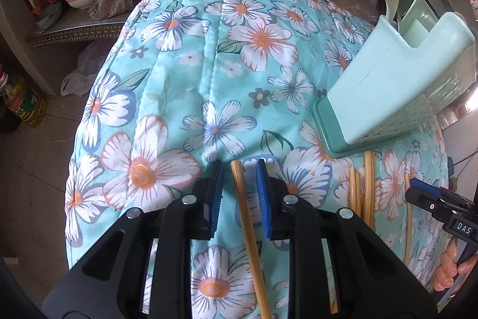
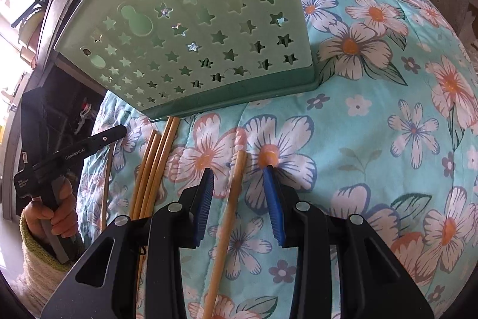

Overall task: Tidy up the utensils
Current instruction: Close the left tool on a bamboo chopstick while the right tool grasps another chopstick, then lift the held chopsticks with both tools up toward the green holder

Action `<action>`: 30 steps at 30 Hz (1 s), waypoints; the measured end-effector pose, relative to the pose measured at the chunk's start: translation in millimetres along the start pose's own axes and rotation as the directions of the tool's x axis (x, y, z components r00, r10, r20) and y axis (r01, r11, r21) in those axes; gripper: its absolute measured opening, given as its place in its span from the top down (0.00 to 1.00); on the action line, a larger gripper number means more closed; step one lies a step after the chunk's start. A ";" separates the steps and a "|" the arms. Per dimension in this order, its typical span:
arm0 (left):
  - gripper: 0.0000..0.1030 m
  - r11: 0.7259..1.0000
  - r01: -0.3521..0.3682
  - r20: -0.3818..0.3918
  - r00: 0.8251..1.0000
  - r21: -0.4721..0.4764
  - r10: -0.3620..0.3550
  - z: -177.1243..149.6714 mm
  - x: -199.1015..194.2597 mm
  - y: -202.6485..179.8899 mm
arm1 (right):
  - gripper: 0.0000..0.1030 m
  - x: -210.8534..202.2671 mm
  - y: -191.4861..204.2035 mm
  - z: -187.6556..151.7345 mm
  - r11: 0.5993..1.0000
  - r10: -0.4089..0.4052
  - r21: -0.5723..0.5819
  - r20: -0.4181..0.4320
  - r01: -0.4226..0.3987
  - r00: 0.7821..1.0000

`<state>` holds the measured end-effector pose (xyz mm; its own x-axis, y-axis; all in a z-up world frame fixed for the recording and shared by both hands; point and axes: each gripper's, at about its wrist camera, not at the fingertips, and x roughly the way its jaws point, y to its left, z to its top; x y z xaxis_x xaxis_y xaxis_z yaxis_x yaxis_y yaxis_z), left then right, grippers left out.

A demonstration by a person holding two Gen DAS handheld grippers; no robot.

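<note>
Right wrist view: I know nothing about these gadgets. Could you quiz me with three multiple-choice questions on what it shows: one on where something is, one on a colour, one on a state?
1. Where does the utensil holder stand?
A. On the floor
B. On the floral cloth
C. Inside a drawer

2. What colour is the utensil holder?
A. Red
B. Black
C. Pale green

3. How do the jaws of the right gripper stand?
A. Open, with a chopstick lying between them
B. Shut on a fork
C. Shut with nothing between them

Answers:
1 B: its base rests on the flowered fabric.
2 C: its star-pierced wall is pale green.
3 A: cloth shows on both sides of the stick.
</note>
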<state>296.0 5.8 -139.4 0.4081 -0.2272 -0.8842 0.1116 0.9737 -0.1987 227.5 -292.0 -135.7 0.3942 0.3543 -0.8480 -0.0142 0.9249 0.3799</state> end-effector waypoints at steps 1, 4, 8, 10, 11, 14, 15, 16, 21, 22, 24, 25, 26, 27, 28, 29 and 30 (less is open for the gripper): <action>0.81 1.000 -0.009 0.003 1.000 0.004 0.009 -0.3 0.3 -0.7 | 0.67 -0.7 -1.1 0.1 1.000 -0.002 -0.003 0.000 0.002 1.000; 0.85 0.999 -0.039 0.010 0.999 0.022 0.039 0.6 2.0 -4.7 | 0.70 3.8 4.4 0.6 1.000 -0.020 -0.021 0.001 0.020 1.000; 0.91 0.996 -0.079 0.014 0.997 0.035 0.079 -0.6 1.6 -6.9 | 0.83 9.6 10.8 -2.1 0.998 -0.051 -0.039 0.004 0.051 0.999; 0.91 0.995 -0.091 0.013 0.996 0.030 0.090 -0.2 1.3 -7.7 | 0.90 11.4 13.2 -3.3 0.999 -0.040 -0.034 0.004 0.040 0.999; 0.92 0.995 -0.096 0.014 0.995 0.030 0.096 -1.1 0.4 -7.9 | 0.90 10.2 14.0 -3.6 0.999 -0.034 -0.030 0.011 0.034 0.999; 0.92 0.995 -0.094 0.017 0.995 0.016 0.094 -0.9 -2.8 -8.2 | 0.93 -0.9 11.8 -8.2 1.000 -0.003 -0.019 0.031 0.003 1.000; 0.92 0.996 -0.085 0.020 0.996 0.006 0.085 -0.9 -5.4 -7.0 | 0.93 -5.7 12.0 -9.0 1.000 0.007 -0.015 0.042 -0.007 0.999; 0.93 0.997 -0.072 0.024 0.997 -0.004 0.072 -1.1 -8.9 -5.5 | 0.93 -10.9 11.9 -9.4 1.000 0.018 -0.010 0.053 -0.017 0.998; 0.94 0.999 -0.034 0.072 0.997 -0.023 0.036 -2.8 -37.5 -2.4 | 0.93 -42.9 12.6 -9.3 0.998 0.067 -0.001 0.122 -0.067 0.990; 0.94 0.999 -0.028 0.087 0.996 -0.022 0.030 -3.6 -45.1 -3.0 | 0.93 -50.2 12.7 -9.1 0.997 0.077 -0.002 0.139 -0.077 0.987; 0.94 1.000 -0.017 0.125 0.992 -0.017 0.019 -5.4 -63.8 -4.1 | 0.93 -65.9 11.1 -7.3 0.996 0.088 -0.007 0.171 -0.088 0.981; 0.94 1.000 -0.009 0.146 0.989 -0.013 0.010 -6.1 -74.1 -4.6 | 0.93 -73.9 12.2 -7.6 0.995 0.096 -0.011 0.190 -0.096 0.977; 0.94 1.000 -0.001 0.164 0.986 -0.009 0.002 -6.4 -83.9 -6.0 | 0.93 -82.2 12.4 -7.5 0.995 0.101 -0.015 0.206 -0.100 0.973; 0.94 1.000 0.008 0.183 0.983 -0.003 -0.007 -6.9 -93.9 -7.0 | 0.93 -90.6 13.1 -7.5 0.994 0.105 -0.022 0.224 -0.103 0.969; 0.94 1.000 0.019 0.205 0.979 0.004 -0.019 -7.7 -104.9 -8.6 | 0.93 -99.1 14.9 -8.0 0.994 0.110 -0.029 0.244 -0.106 0.964; 0.94 0.999 0.030 0.224 0.974 0.012 -0.032 -8.2 -115.0 -10.4 | 0.93 -108.9 15.8 -9.1 0.993 0.115 -0.037 0.262 -0.109 0.958; 0.94 0.999 0.043 0.244 0.969 0.022 -0.047 -8.8 -125.9 -12.5 | 0.93 -117.5 16.7 -9.5 0.993 0.118 -0.045 0.280 -0.109 0.953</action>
<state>235.2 22.4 -29.3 0.6109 -0.2703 -0.7441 0.1493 0.9624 -0.2271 172.2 -316.9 -33.3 0.6315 0.4078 -0.6595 -0.0984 0.8858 0.4535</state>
